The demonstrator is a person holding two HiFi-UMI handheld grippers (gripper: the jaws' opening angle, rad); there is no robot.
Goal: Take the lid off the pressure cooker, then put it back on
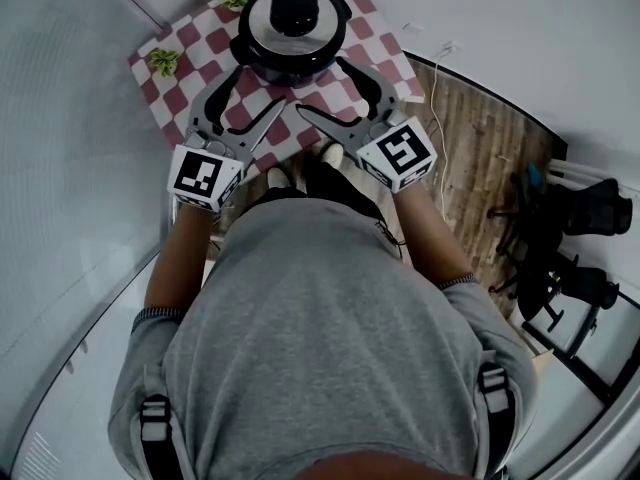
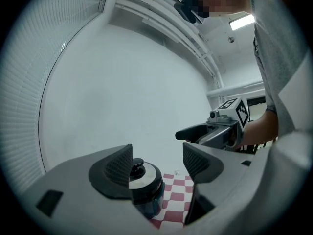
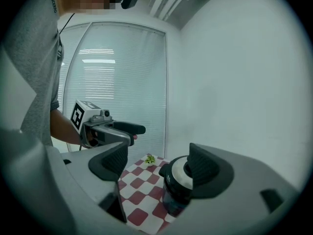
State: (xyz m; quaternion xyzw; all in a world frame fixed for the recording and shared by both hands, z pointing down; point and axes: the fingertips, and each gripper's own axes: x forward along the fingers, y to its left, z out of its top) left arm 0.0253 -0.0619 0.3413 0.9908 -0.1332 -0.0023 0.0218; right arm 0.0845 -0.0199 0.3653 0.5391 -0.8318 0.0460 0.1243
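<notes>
Presently the lid [image 1: 293, 13] sits on the pressure cooker [image 1: 285, 70], just ahead of both claws and between them. Left gripper [image 1: 260, 86]: jaws apart, empty. Right gripper [image 1: 320, 85]: same. Risk: in each gripper view the cooker sits off-centre behind one jaw, so closing now could glance off, rock the pot, or drag the checked cloth [image 1: 190, 38].

Head camera looked steeply down over person's shoulders onto cloth-covered counter [image 1: 190, 40]. Camera on left hand-held gripper [image 2: 156, 163] sat low, tilted upward, pressure cooker [image 2: 146, 187] close ahead. Camera on right hand-held gripper [image 3: 159, 163] mirrored it, blinds [image 3: 117, 82] behind. All three shared pressure cooker and counter; each gripper view caught opposite hand-held gripper.
</notes>
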